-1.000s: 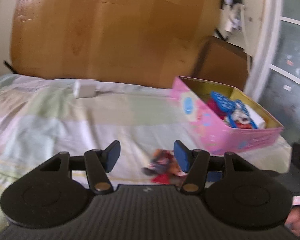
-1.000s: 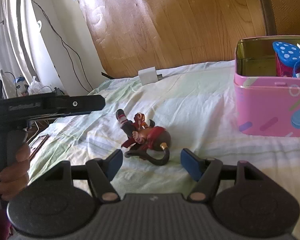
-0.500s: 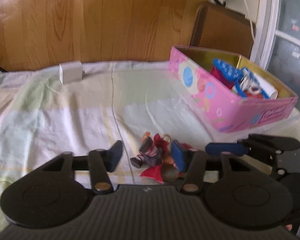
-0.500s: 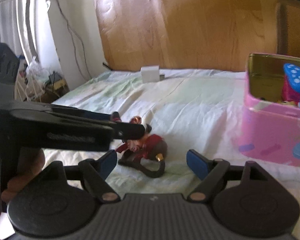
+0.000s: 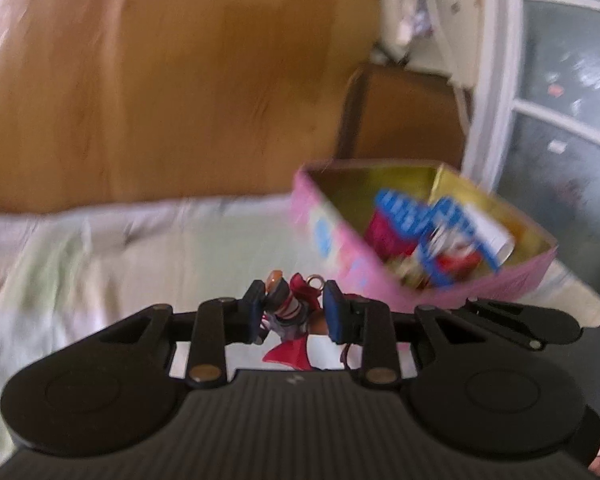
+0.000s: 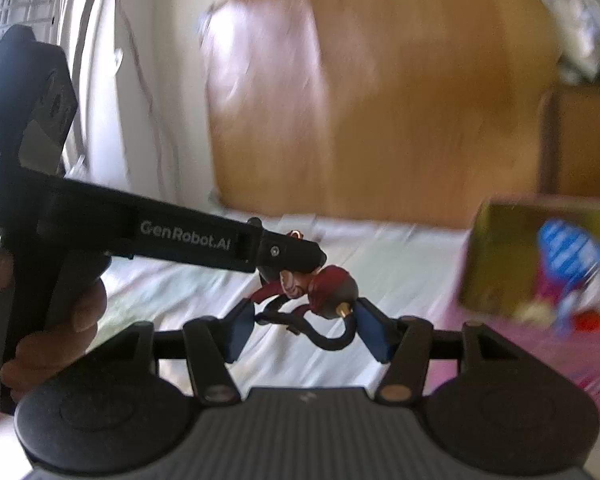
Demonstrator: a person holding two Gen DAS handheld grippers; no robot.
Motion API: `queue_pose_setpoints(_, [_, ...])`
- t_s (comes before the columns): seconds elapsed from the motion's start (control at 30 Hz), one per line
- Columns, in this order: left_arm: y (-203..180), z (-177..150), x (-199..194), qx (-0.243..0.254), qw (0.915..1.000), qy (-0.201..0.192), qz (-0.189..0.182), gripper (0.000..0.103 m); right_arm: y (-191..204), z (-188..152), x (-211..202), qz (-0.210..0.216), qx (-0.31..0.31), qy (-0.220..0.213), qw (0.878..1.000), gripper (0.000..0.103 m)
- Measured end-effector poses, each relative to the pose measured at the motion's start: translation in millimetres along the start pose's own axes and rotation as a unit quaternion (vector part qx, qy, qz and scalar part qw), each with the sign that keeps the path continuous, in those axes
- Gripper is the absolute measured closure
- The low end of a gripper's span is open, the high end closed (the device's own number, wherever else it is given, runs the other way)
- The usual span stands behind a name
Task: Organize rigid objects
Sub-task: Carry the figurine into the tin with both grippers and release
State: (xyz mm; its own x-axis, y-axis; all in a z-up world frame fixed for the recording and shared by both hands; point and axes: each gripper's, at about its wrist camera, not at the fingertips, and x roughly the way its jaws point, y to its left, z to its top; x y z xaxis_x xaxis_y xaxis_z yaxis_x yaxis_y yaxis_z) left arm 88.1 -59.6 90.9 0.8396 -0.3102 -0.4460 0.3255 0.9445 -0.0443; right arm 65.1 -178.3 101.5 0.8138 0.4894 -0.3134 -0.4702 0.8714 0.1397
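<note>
My left gripper [image 5: 290,314] is clenching its blue-padded jaws on the glossy, red-caped figurine [image 5: 290,312], lifting it above the wrinkled pastel bedsheet [image 5: 100,248]. My right gripper [image 6: 306,330] is holding its jaws released around the figurine's curved black base, beside the pink tin box [image 5: 356,252].
</note>
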Motion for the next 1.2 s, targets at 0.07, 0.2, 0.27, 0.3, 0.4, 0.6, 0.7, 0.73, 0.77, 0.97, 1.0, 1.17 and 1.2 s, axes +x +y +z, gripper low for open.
queue_pose_setpoints(0.07, [-17.1,15.9,7.1,0.014,0.9997,-0.014,-0.015,0.069,-11.7,7.9,-11.0,-0.022,-0.002,-0.024,0.999,0.048])
queue_pose_setpoints(0.2, [-55.8,35.3,36.8,0.044,0.9976,-0.026,-0.046,0.069,-45.0,15.0,-25.4,-0.07,0.015,-0.047,0.996,0.048])
queue_pose_setpoints(0.27, [-72.4,42.3,58.0,0.05,0.9967,-0.022,-0.06,0.068,-66.2,15.6,-27.6,-0.09,0.032,-0.045,0.994,0.048])
queue_pose_setpoints(0.3, [-78.0,45.1,67.1,0.052,0.9963,-0.019,-0.066,0.068,-76.2,16.1,-27.7,-0.097,0.039,-0.042,0.994,0.048])
queue_pose_setpoints(0.4, [-92.8,50.6,98.2,0.052,0.9964,-0.001,-0.067,0.067,-111.3,14.5,-21.4,-0.107,0.064,-0.024,0.992,0.048])
queue_pose_setpoints(0.6, [-107.6,54.0,156.4,0.069,0.9967,0.039,0.016,0.052,-146.5,19.1,9.8,-0.175,0.079,-0.016,0.981,0.042])
queue_pose_setpoints(0.7, [-107.8,55.2,158.7,0.063,0.9966,0.037,0.038,0.05,-158.5,12.2,4.5,-0.166,0.11,-0.03,0.98,0.042])
queue_pose_setpoints(0.73, [-108.8,54.5,157.3,0.068,0.9962,0.036,0.041,0.048,-160.0,10.8,2.2,-0.164,0.113,-0.032,0.98,0.041])
queue_pose_setpoints(0.77, [-110.2,53.5,155.3,0.071,0.9958,0.034,0.046,0.047,-159.9,10.0,-0.2,-0.164,0.112,-0.035,0.979,0.041])
queue_pose_setpoints(0.97, [-115.4,54.8,136.4,0.084,0.9933,0.023,0.076,0.047,-156.7,10.7,-6.0,-0.156,0.113,-0.048,0.98,0.039])
queue_pose_setpoints(1.0, [-115.5,55.0,131.6,0.085,0.993,0.02,0.079,0.047,-152.7,10.6,-9.7,-0.156,0.111,-0.051,0.98,0.038])
queue_pose_setpoints(1.17, [-117.2,54.4,111.4,0.093,0.9915,0.01,0.091,0.047,-139.2,10.1,-26.1,-0.152,0.116,-0.076,0.979,0.037])
queue_pose_setpoints(1.2, [-117.4,53.0,107.7,0.095,0.9911,0.009,0.093,0.047,-136.8,9.2,-31.3,-0.153,0.12,-0.081,0.978,0.037])
